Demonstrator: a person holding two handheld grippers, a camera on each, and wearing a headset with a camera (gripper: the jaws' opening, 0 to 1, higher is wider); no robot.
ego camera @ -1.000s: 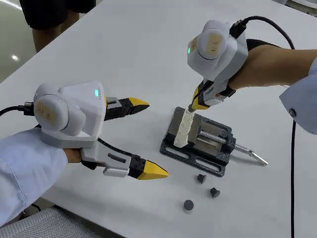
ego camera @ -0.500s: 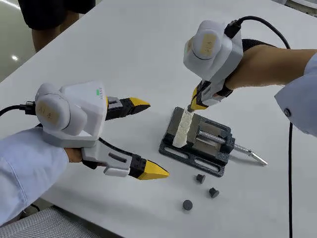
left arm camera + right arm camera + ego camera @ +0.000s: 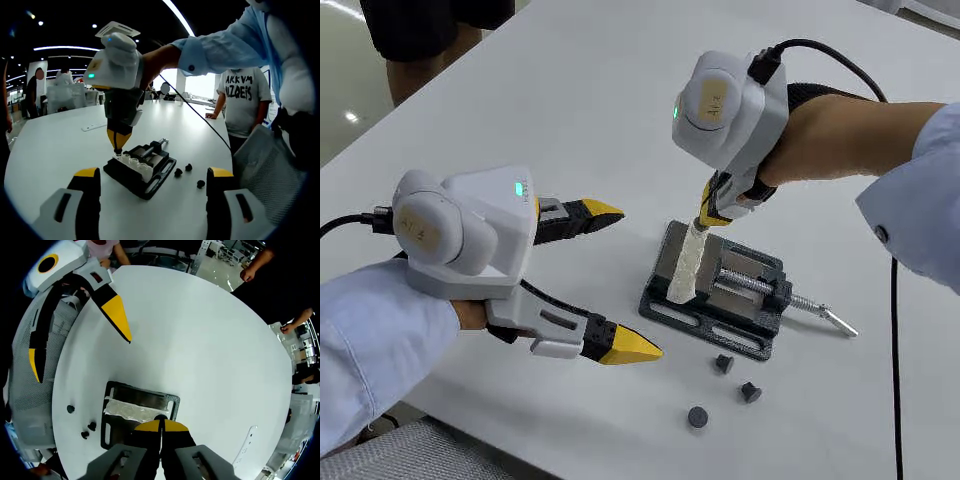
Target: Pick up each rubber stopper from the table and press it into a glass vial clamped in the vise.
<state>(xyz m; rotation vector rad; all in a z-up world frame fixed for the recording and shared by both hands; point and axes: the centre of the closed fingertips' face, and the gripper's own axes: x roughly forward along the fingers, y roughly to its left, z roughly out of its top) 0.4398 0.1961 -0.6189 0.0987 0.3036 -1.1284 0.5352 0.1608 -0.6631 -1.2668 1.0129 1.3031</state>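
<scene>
The right tool [image 3: 702, 220] is held point-down with its yellow-tipped jaws clenched together. Its tip is set on the 12 o'clock end of the row of glass vials [image 3: 686, 265]. Whether anything is pinched under the tip cannot be told, as the closed jaws hide it. The vials are gripped upright in the black vise [image 3: 770, 285], which sits on the white table [image 3: 620, 100] at about 5 o'clock from the middle of the head view. Three dark rubber stoppers [image 3: 723, 363] are left loose on the table just past the vise's 6 o'clock edge, apart from one another. The left tool [image 3: 625, 280] is held off at 9 o'clock of the vise, above the table, with its jaws spread wide and nothing between them.

The step in hand is judged to be the pressing of a stopper into the end vial. A straight push down along the vial's axis would be called for next. A release would follow, then a reach to 6 o'clock for one of the loose stoppers.

Compared with a second earlier, the right tool's body has been tipped towards 10 o'clock while its tip has been kept on the same vial. The left tool, vise and loose stoppers are seen unchanged.
</scene>
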